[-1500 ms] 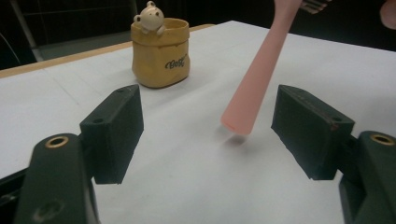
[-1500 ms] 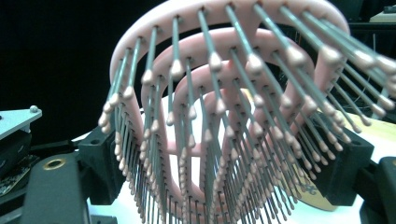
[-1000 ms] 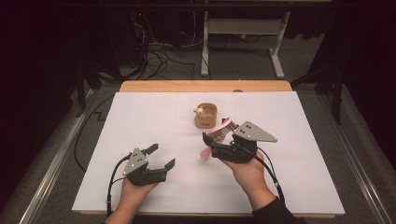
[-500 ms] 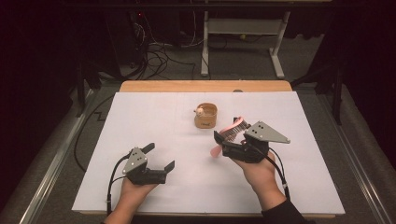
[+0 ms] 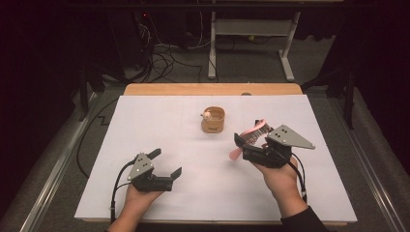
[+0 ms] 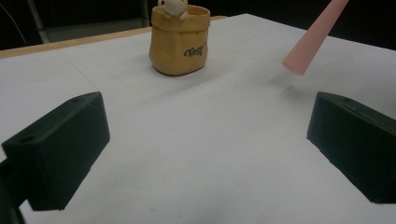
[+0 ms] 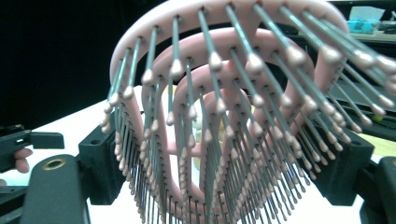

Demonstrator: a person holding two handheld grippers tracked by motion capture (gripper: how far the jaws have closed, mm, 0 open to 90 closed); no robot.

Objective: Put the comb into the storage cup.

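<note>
Your right gripper (image 5: 247, 144), right of centre in the high view, is pinching the pink hairbrush (image 5: 251, 133), whose handle tip seems to point lower left. Your left gripper (image 5: 166, 163), lower left, stands spread wide with nothing between its jaws. The yellow cup (image 5: 213, 119) sits at centre on the white table (image 5: 145, 121).

Your left gripper (image 5: 168, 162) low near the front edge, jaws spread wide and empty, your right gripper (image 5: 247, 144) raised, jaws clamped, forearm angled inward.
</note>
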